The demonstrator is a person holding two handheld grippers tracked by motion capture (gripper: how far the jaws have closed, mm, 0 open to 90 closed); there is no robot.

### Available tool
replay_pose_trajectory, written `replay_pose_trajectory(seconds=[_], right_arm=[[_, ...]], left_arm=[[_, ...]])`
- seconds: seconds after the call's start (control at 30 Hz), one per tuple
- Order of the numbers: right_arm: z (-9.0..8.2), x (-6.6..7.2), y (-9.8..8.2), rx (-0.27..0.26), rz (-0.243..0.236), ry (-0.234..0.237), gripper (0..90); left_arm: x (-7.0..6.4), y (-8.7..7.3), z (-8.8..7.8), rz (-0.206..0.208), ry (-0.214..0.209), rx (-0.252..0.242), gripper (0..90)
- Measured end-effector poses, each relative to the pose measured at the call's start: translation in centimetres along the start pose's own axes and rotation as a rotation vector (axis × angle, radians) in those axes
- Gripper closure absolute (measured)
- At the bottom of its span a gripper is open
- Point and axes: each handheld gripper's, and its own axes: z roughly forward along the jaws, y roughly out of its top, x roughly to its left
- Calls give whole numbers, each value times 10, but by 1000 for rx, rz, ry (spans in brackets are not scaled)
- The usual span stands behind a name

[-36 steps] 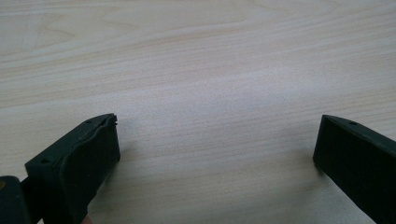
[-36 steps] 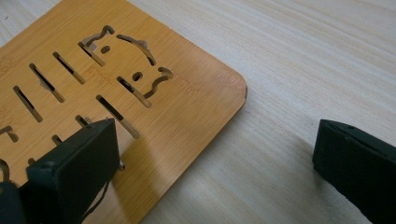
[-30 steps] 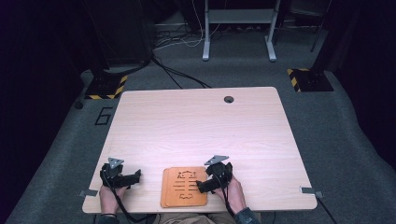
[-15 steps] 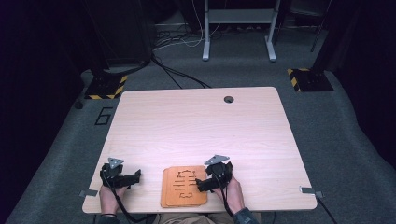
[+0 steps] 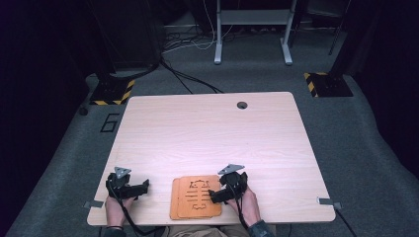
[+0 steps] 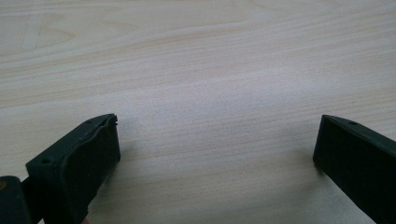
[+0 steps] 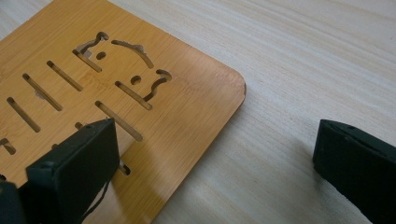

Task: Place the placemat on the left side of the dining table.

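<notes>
An orange wooden board (image 5: 196, 196) with slot cut-outs lies flat near the table's front edge, stacked on a second similar board that sticks out at its left side. My right gripper (image 5: 216, 196) is at the board's right edge and is open. In the right gripper view (image 7: 217, 144) one jaw hovers over the board (image 7: 177, 107) and the other over bare table, with the board's rounded corner between them. My left gripper (image 5: 145, 186) rests left of the boards, apart from them. It is open (image 6: 217, 144) with bare tabletop between its jaws.
The light wooden table (image 5: 207, 133) has a round cable hole (image 5: 242, 105) near its far edge. Small metal brackets (image 5: 326, 202) stick out at the front corners. Beyond the table are grey carpet, cables and a metal desk frame (image 5: 252, 29).
</notes>
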Motion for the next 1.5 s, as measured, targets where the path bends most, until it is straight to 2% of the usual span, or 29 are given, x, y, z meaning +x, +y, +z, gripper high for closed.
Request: replay_pose_trajectory(seconds=[0.23, 0.37, 0.47, 0.7, 0.9, 1.07, 1.2, 1.27, 1.33, 1.4, 1.5], right_arm=[[-2, -4, -3, -4, 11, 10, 0], [-4, -8, -6, -16, 1, 6, 0], [-6, -10, -8, -19, 14, 3, 0], [-6, -10, -9, -21, 20, -2, 0], [-7, -12, -12, -31, 8, -28, 0], [-8, -13, -15, -48, 15, -30, 0], [-8, -14, -15, -53, 13, -32, 0], [-8, -14, -16, -53, 8, -31, 0], [-8, -14, -16, -54, 9, -32, 0], [-8, -15, -16, -60, 0, -33, 0], [-8, -14, -17, -55, 13, -33, 0]], left_arm=[[0, 0, 0, 6, -4, 0, 2], [-1, -1, -1, 11, -5, -4, 1], [-1, -1, -1, 7, -7, -3, 1], [-12, 2, -7, 26, -24, -5, 0], [-28, 11, -19, 37, -80, -17, 0], [-41, 18, -25, 52, -120, -8, 0], [-49, 23, -29, 55, -168, 7, 0], [-52, 23, -30, 57, -169, 7, 0], [-58, 26, -31, 59, -201, 25, 0], [-63, 27, -31, 62, -218, 38, 0], [-69, 29, -32, 74, -235, 57, 0]])
